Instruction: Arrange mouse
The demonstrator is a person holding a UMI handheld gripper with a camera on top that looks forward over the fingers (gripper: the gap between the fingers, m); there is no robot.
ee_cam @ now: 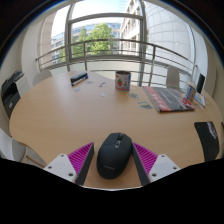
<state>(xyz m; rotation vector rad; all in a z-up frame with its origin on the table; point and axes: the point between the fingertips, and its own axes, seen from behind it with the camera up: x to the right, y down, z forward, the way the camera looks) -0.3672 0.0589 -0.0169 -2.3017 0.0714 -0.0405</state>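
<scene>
A black computer mouse lies on the round wooden table, between my two fingers. My gripper is open: the left pad and the right pad each stand a small gap away from the mouse's sides. The mouse rests on the table on its own, its front end pointing away from me. Its rear end is hidden at the bottom between the fingers.
A mug stands at the far middle of the table. A red magazine lies at the right. A dark object sits at the right edge and a small box at the far left. Chairs and a railed window lie beyond.
</scene>
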